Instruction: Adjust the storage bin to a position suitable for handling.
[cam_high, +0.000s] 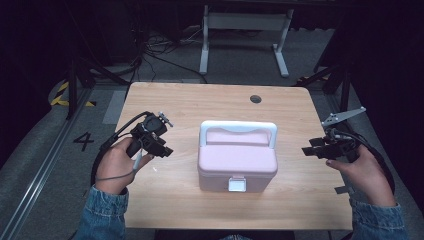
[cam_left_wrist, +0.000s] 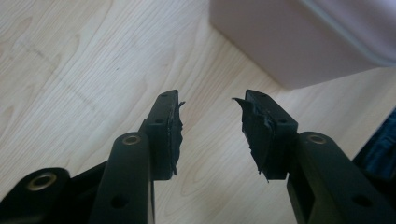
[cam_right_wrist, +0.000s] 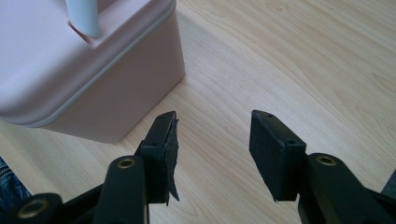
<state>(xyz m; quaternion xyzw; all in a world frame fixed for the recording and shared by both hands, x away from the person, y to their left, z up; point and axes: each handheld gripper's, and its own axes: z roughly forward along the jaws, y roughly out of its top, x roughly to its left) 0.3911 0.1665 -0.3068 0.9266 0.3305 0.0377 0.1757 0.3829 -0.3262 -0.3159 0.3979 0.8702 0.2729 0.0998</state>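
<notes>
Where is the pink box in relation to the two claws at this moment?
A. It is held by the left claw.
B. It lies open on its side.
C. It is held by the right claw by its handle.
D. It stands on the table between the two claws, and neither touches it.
D: in the high view the pink box stands closed on the table, with the left claw and right claw open on either side, apart from it.

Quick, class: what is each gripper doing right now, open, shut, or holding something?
Left gripper: open, holding nothing, beside the pink box.
Right gripper: open, holding nothing, near the box's other side.
</notes>
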